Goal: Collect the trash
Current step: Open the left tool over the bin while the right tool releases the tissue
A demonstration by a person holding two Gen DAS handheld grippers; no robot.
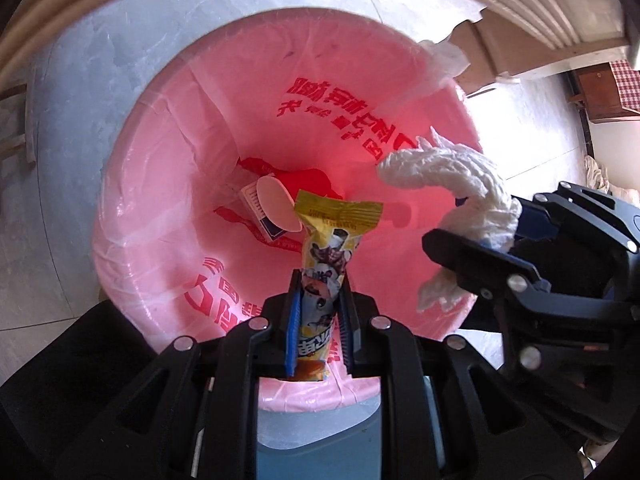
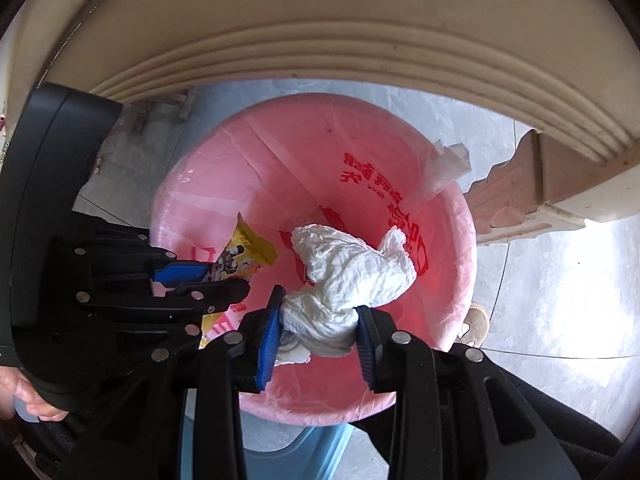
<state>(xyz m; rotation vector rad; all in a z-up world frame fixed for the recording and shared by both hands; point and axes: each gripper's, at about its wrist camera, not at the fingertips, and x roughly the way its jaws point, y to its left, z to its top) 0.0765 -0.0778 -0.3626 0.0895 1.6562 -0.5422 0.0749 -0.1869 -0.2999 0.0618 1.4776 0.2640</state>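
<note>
Yellow wrapper [image 1: 320, 280] between left claw [image 1: 319, 312] pads

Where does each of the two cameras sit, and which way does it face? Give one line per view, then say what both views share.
Left wrist: sits on the left gripper, looking down along its fingers into the pink-lined trash bin; it grips a yellow snack wrapper, with the right gripper entering at right.
Right wrist: sits on the right gripper, also facing down into the bin; it grips a crumpled white tissue; the left gripper and a hand show at left.
Shared: bin, wrapper, tissue, both grippers.
</note>
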